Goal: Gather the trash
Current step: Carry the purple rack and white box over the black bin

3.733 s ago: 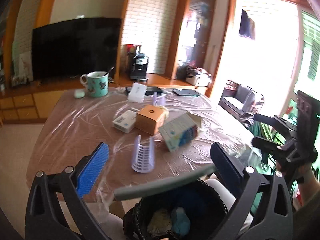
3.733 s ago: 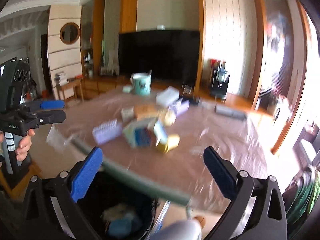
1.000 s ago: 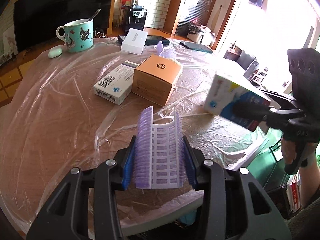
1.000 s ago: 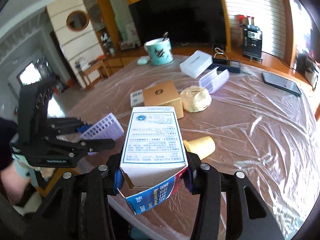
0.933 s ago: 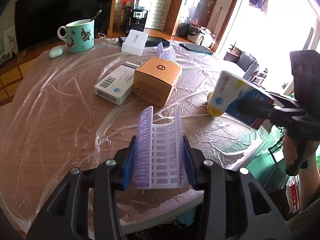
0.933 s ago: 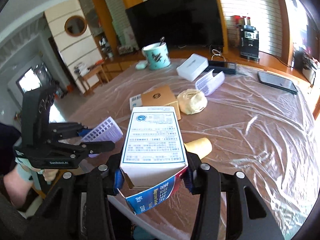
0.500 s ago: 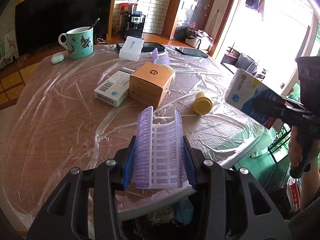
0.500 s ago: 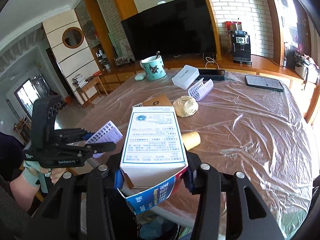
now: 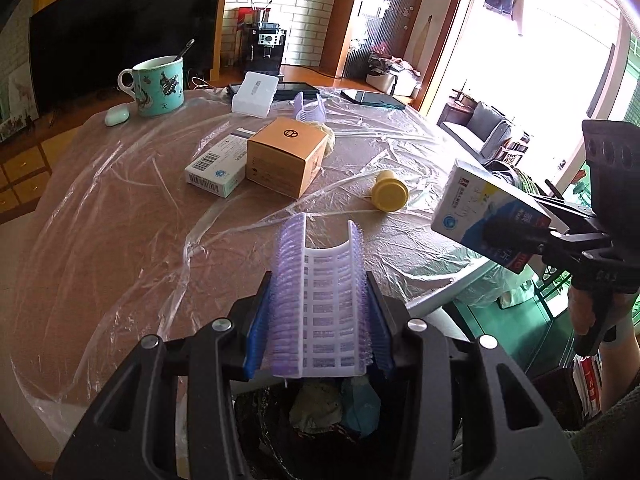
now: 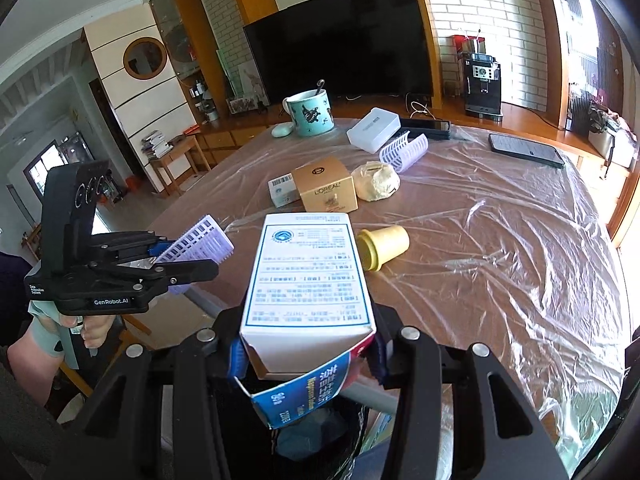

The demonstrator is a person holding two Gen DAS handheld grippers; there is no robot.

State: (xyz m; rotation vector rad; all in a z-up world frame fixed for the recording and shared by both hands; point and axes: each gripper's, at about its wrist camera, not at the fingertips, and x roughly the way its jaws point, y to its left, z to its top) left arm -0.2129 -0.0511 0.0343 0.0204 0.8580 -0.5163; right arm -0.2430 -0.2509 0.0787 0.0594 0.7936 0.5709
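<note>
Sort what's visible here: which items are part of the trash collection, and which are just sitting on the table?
Job: purple plastic tray held by left gripper; white-and-blue carton held by right gripper; bin below; probably yellow cup, crumpled wrapper, gold box.

Lying about: teal mug, phone, white case.

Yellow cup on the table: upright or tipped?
Tipped. The yellow cup lies on its side on the table, wide end facing the edge.

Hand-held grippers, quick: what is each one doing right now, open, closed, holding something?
Left hand-held gripper: shut on the purple tray.
Right hand-held gripper: shut on the carton.
</note>
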